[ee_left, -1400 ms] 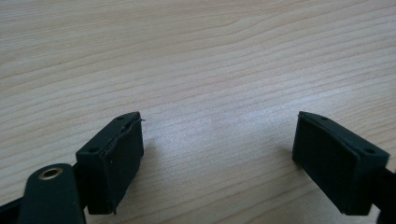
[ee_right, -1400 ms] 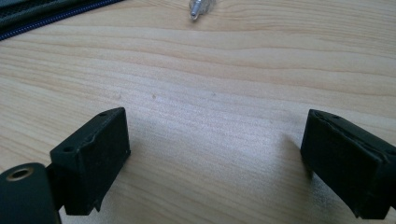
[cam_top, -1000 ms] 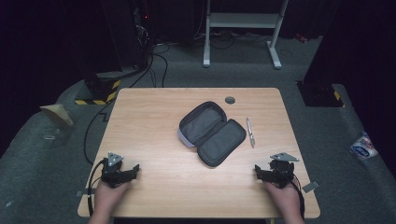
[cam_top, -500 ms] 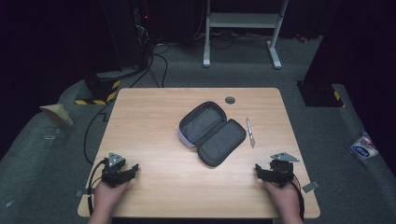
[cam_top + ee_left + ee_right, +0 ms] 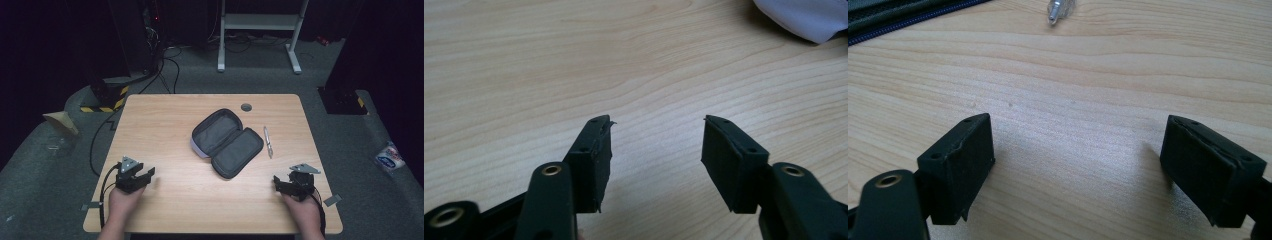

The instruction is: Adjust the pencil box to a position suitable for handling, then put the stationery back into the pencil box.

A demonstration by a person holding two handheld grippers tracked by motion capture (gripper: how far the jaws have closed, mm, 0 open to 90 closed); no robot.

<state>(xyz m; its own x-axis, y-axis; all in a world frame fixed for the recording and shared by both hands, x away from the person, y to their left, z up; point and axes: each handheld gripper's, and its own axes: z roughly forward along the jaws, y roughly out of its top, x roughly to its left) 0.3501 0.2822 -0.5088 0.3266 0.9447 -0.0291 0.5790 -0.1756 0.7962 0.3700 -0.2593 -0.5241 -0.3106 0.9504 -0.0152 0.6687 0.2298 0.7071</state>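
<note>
An open dark grey pencil case [image 5: 227, 142] lies unzipped in the middle of the wooden table [image 5: 165, 125], with a clear pen [image 5: 268, 141] just to its right. My left gripper [image 5: 147, 175] hovers near the front left of the table. Its jaws have just been closing and now stand part open with nothing between them [image 5: 657, 121]. The pale edge of the case [image 5: 804, 17] shows farther off. My right gripper [image 5: 276, 182] rests near the front right, open and empty [image 5: 1078, 121], its jaws slightly narrower than before. Beyond it lie the pen tip [image 5: 1058, 10] and the case's zip edge [image 5: 893, 12].
A round grey grommet [image 5: 246, 107] sits in the table near its far edge. On the floor are cables and a white metal stand [image 5: 260, 30] behind the table, a cardboard piece [image 5: 60, 122] at left and a plastic packet [image 5: 390, 157] at right.
The left hand has lifted slightly and moved a little forward and inward, and its jaws look narrower. The right hand has stayed in place.
</note>
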